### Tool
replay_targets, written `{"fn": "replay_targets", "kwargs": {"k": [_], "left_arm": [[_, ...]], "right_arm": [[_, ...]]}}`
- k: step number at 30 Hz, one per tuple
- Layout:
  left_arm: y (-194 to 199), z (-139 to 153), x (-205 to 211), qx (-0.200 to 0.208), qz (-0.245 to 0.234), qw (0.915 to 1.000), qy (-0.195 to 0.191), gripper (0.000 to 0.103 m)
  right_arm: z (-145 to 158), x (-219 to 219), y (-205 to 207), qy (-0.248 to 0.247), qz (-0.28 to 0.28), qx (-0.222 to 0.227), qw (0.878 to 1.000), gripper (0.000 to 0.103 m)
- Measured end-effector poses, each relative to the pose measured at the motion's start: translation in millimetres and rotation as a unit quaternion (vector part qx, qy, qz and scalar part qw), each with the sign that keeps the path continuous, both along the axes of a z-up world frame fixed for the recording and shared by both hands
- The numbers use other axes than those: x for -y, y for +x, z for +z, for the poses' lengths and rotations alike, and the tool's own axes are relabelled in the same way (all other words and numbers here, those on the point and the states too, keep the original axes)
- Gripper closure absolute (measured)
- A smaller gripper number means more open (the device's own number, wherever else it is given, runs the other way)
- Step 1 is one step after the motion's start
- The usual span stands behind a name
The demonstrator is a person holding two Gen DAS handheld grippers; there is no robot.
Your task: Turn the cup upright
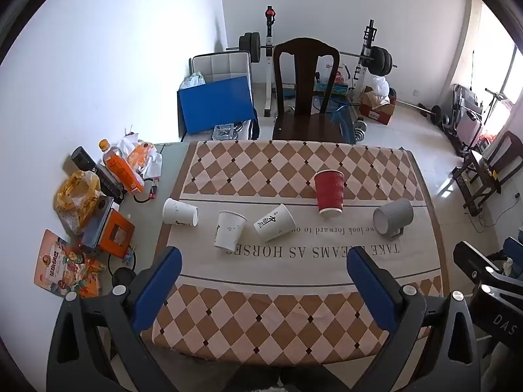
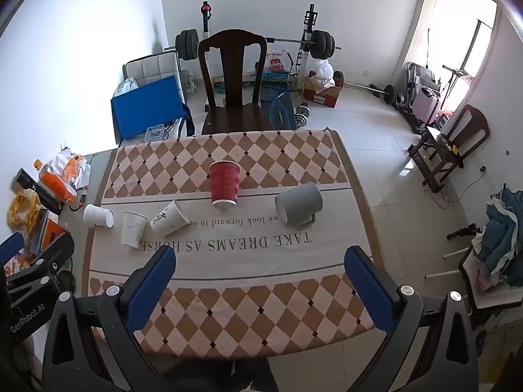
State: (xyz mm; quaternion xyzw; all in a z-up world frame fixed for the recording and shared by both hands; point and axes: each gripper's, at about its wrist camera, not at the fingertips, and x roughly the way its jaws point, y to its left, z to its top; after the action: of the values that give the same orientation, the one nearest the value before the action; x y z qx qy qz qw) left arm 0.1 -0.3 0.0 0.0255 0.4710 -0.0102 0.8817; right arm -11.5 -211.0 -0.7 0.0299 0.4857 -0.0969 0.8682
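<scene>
Several cups lie on their sides on the checked tablecloth. From the left: three white paper cups, a red ribbed paper cup, and a grey mug with its handle on the cloth. They also show in the right wrist view: the white cups, the red cup, the grey mug. My left gripper is open and empty above the near part of the table. My right gripper is open and empty too.
Clutter sits on the table's left side: an orange bottle, a yellow bag, an orange box, snack packets. A dark wooden chair stands behind the table. Gym gear lines the back wall.
</scene>
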Motion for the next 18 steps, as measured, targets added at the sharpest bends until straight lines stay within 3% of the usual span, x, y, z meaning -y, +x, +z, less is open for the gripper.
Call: {"fn": "replay_targets", "kwargs": {"k": [18], "left_arm": [[-11.4,13.9,0.3,-0.003,0.0,0.9999,-0.013,0.0]], "right_arm": [[34.0,-3.7,-11.1,-0.017,0.01,0.006,1.0,0.0]]}}
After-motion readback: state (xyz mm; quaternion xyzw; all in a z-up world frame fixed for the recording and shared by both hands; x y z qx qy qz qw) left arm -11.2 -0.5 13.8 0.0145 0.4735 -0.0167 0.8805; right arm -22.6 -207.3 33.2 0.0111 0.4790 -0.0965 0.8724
